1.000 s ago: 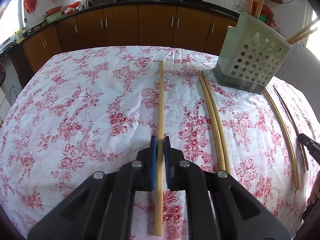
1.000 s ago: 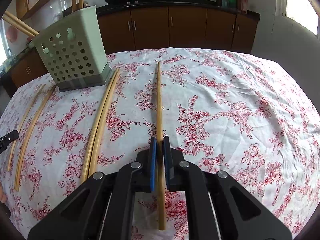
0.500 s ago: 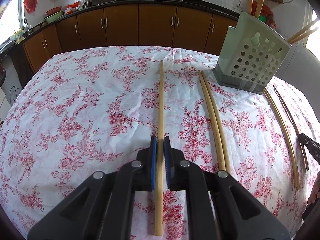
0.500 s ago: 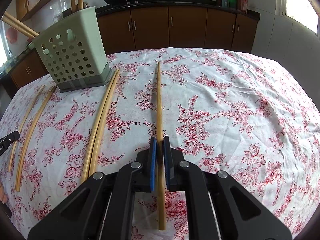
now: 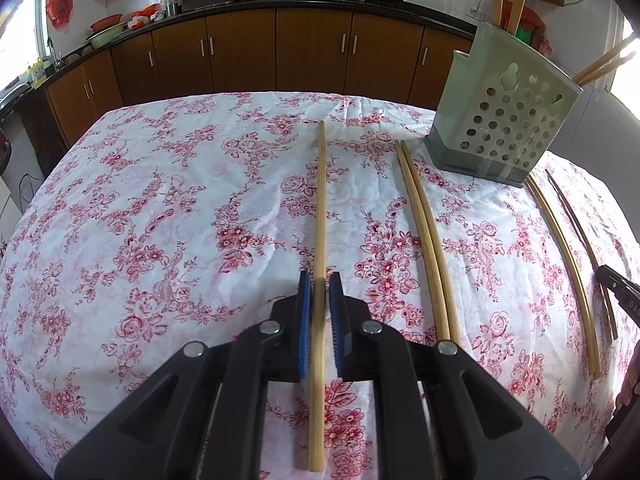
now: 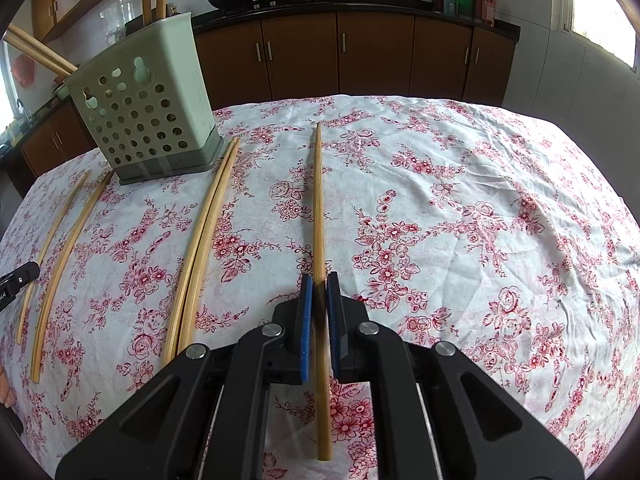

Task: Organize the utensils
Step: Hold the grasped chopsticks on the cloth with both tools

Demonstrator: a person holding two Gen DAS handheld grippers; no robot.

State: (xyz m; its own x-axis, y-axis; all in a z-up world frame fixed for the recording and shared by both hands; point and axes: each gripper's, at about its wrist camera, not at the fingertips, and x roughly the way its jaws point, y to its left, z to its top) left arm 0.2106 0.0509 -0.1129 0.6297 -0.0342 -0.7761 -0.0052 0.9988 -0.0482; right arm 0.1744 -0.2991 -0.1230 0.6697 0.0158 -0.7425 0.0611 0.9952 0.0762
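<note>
The tablecloth (image 5: 168, 208) is white, printed all over with red and pink flowers and sprigs. The chopsticks on it are pale yellow-tan bamboo: the single one (image 5: 319, 216) between blue pads (image 5: 305, 320), and the pair (image 5: 424, 232) beside it. Another single chopstick (image 6: 319, 216) is a slightly darker honey tan. Both grippers, left (image 5: 320, 292) and right (image 6: 319, 292), have black bodies with silver rivets. The perforated utensil holder (image 6: 148, 108) is pale grey-green on a darker grey base. One thin stick at the far right edge (image 5: 576, 224) looks dark brown, though it may only be in shadow. The cabinets (image 5: 308, 52) are reddish brown under a black counter.
</note>
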